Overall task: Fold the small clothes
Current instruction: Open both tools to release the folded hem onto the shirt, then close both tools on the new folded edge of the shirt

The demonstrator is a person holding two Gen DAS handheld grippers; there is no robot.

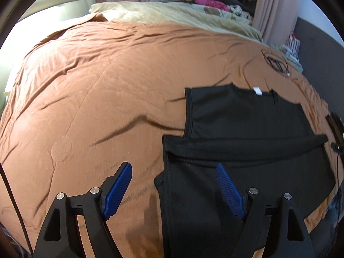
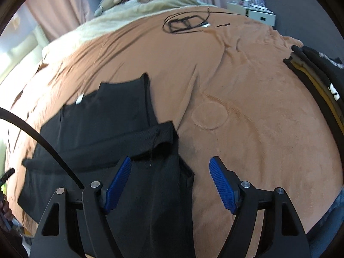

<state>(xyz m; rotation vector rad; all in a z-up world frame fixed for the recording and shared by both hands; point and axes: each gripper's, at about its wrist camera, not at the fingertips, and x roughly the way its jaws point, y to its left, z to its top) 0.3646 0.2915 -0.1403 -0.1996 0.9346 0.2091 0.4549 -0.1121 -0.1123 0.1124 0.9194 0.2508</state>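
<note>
Orange-brown bedding (image 1: 96, 81) covered a wide bed and filled most of both views, wrinkled and bare to the left of a black garment (image 1: 247, 150). That garment lay flat near the bed's near edge, its lower part folded up over itself, a white tag (image 1: 257, 90) at the neckline. Its near end ran out of view under the tongs. Both the left gripper (image 1: 174, 178) and the right gripper (image 2: 169, 172) stood wide, holding nothing, just above the cloth. A stack of folded clothes (image 2: 318, 81) was cut off at the right edge. A black cable coil (image 2: 185, 23) lay farther back, blurred.
</note>
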